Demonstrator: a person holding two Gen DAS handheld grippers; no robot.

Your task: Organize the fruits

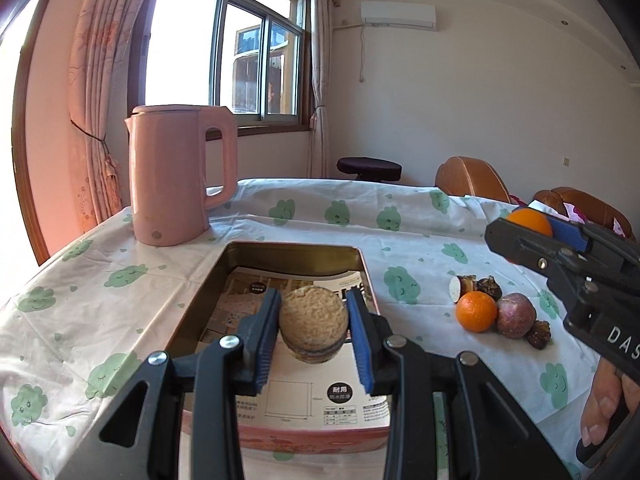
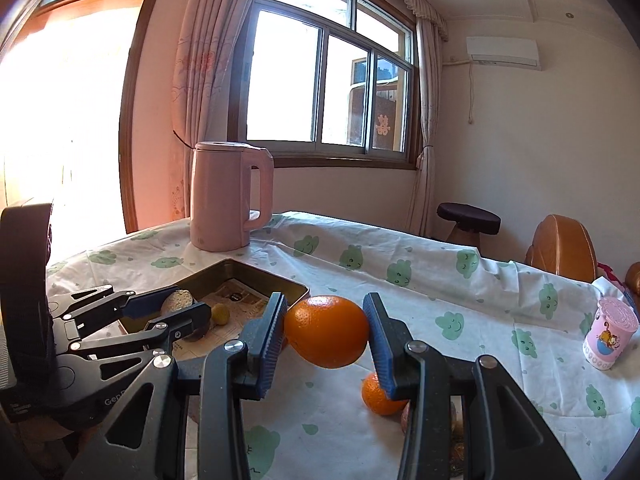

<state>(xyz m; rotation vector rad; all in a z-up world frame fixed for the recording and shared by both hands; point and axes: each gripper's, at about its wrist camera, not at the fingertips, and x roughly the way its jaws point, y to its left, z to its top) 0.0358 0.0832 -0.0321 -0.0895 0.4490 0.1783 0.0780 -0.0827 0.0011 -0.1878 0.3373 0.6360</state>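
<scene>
My left gripper [image 1: 313, 322] is shut on a round tan rough-skinned fruit [image 1: 313, 322] and holds it above the open metal tin [image 1: 362, 268], which is lined with printed paper. My right gripper [image 2: 326, 330] is shut on a large orange [image 2: 326, 331] and holds it above the tablecloth, right of the tin [image 2: 298, 286]. The right gripper and its orange [image 1: 529, 221] also show in the left wrist view. On the cloth lie a small orange [image 1: 476, 311], a purple passion fruit [image 1: 516, 315] and dark chestnut-like pieces [image 1: 489, 287]. A small yellow fruit [image 2: 220, 314] lies in the tin.
A pink kettle [image 1: 180, 176] stands behind the tin at the table's far left. A pink printed cup [image 2: 610, 330] stands at the table's right. A stool [image 1: 369, 169] and brown chairs [image 1: 472, 178] stand beyond the table.
</scene>
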